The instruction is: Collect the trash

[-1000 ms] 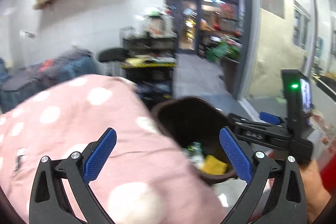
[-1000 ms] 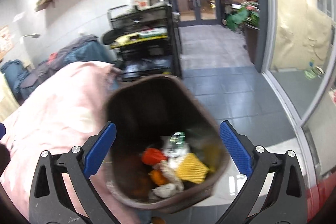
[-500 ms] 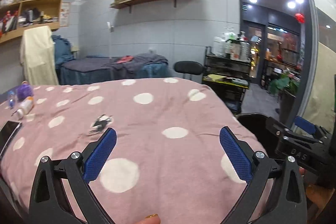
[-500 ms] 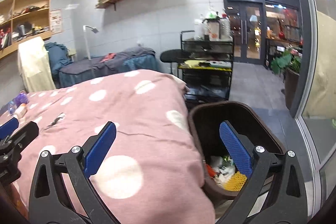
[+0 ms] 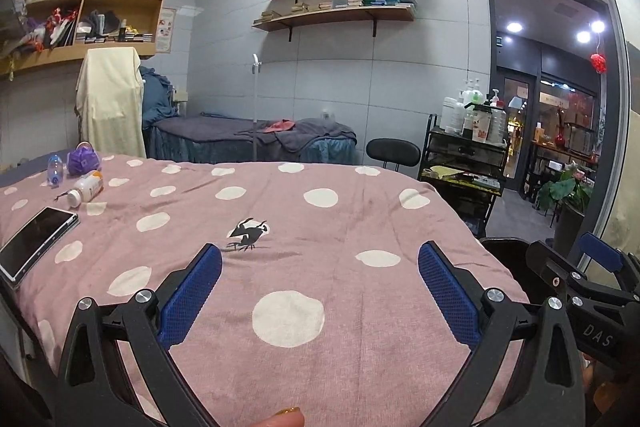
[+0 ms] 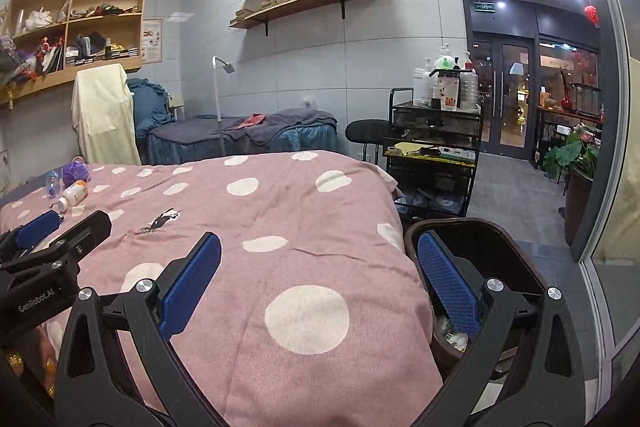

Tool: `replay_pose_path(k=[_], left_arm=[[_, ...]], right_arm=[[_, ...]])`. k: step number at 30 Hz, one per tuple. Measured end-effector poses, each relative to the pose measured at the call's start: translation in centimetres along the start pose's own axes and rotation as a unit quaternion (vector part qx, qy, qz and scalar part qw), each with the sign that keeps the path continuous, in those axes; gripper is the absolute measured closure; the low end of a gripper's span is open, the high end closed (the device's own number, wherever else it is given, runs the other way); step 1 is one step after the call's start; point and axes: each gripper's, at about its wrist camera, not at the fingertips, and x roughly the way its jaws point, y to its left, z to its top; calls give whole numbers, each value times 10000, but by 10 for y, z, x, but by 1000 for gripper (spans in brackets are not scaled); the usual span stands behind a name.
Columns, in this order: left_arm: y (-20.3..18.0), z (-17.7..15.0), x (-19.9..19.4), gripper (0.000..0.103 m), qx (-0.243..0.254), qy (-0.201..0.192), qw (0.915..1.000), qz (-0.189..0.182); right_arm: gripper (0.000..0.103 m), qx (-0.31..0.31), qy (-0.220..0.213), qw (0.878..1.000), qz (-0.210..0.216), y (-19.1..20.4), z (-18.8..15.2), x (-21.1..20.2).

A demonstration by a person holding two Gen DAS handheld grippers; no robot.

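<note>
Two claws are held wide open over the bed, and nothing is gripped by either. The left claw [image 5: 320,291] is poised above the pink polka-dot bedspread [image 5: 312,227], its blue pads well apart, and the right claw [image 6: 320,287] is held the same way beside it, with one pad over the bedspread and the other in front of the brown trash bin [image 6: 500,251]. The bin is seen at the right edge of the bed, just beside the blanket, and some pale scraps can be made out at its bottom.

A small black scrap [image 5: 247,234] is seen lying on the bedspread just ahead of the left claw, between its pads in view but not touched. Farther out, near the far left corner of the bed, a white bottle with an orange label [image 5: 86,189] is lying on its side, with a small clear bottle [image 5: 55,169] and a purple bundle [image 5: 83,162] close by. A phone [image 5: 34,241] is resting near the left edge and is probably not trash.

The step in hand is judged to be the search for the next piece. For the next move, the left claw would need to be lowered onto the black scrap and closed, care being taken that the cloth is not pinched with it.
</note>
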Motion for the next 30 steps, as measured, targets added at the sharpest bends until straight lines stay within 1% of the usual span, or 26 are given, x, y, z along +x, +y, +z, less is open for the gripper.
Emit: replay_pose_path(k=[13, 30], left_arm=[[7, -1, -7, 6, -63, -105, 9999, 44], [9, -1, -8, 6, -69, -71, 9999, 50]], right_arm=[[6, 56, -40, 10000, -4, -6, 1, -3], [6, 88, -8, 10000, -4, -9, 2, -1]])
